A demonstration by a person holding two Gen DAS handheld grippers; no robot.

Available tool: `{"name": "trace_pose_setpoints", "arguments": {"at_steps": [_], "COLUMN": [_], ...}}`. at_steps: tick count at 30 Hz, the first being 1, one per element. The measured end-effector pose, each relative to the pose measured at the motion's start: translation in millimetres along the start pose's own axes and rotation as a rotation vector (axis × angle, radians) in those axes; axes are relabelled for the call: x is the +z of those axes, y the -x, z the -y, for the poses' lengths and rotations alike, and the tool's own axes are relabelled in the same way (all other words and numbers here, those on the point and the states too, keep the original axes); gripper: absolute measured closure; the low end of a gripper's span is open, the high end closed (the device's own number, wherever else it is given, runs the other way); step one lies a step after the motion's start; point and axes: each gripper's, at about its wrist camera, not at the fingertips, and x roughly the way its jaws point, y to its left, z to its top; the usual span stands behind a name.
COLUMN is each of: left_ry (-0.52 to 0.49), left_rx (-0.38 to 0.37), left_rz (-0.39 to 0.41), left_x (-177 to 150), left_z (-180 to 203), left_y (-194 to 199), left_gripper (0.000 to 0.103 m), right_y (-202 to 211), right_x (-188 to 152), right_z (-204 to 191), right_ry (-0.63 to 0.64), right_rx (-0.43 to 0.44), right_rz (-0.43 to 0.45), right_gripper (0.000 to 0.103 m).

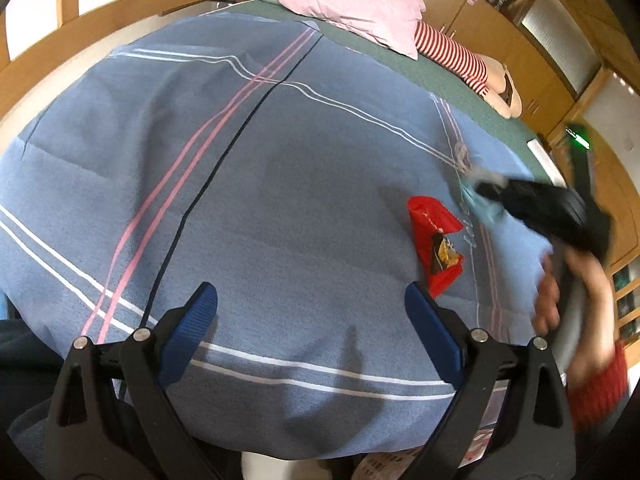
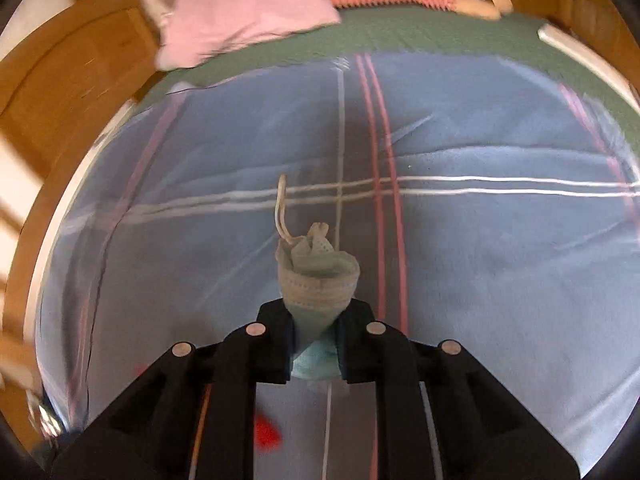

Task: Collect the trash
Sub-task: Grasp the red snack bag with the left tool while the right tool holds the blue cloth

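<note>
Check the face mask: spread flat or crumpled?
Crumpled. The face mask is bunched into a wad, pinched in the shut right gripper, ear loop sticking up.

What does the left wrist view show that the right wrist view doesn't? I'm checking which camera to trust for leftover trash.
Only the left wrist view shows the red wrapper clearly, lying on the blanket ahead of the open left tool, plus the hand carrying the right tool.

Only the right wrist view shows the grip up close: the right tool shut on a crumpled face mask, its ear loop sticking up.

Both show the blue striped blanket, the pink pillow and the mask.
</note>
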Motion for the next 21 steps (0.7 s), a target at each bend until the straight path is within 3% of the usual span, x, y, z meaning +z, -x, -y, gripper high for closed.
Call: {"name": "trace_pose_setpoints", "arguments": {"at_steps": [2, 4, 9, 15, 17, 18, 19, 21], "left_ry": [0.047, 0.07, -0.003, -0.155, -0.206, -0.217, -0.218, -0.232], "left_rx": [-0.041, -0.033, 0.014, -0.056, -0.045, -0.046, -0.051, -0.052], "left_rz": [-0.048, -0.078, -0.069, -0.153, -0.17, -0.19, -0.214, -0.195], "left_x": [6, 12, 35, 43, 37, 34, 32, 27], "left_z": [-4, -1, 39, 100, 109, 110, 111, 111], "left_y": [-5, -12, -33, -78, -93, -99, -103, -96], "left_gripper": [0.014, 0.022, 0.016, 0.011, 0.03, 0.058, 0.076, 0.082], "right_y": [30, 65, 127, 177, 197, 210, 220, 241], "right_x": [-13, -28, -63, -116, -137, -151, -159, -177], "right_z": [-5, -6, 14, 52, 59, 63, 65, 73], "right_ry": [0.049, 0.088, 0.063, -0.056, -0.07, -0.073, -0.072, -0.065], "right_rx": [-0.001, -0.012, -0.019, -0.015, -0.024, -0.034, -0.042, -0.057], "right_rz": [0.036, 0.077, 0.125, 0.13, 0.135, 0.144, 0.15, 0.165], "right_gripper": [0.085, 0.085, 0.086, 0.085, 0.085, 0.085, 0.085, 0.085]}}
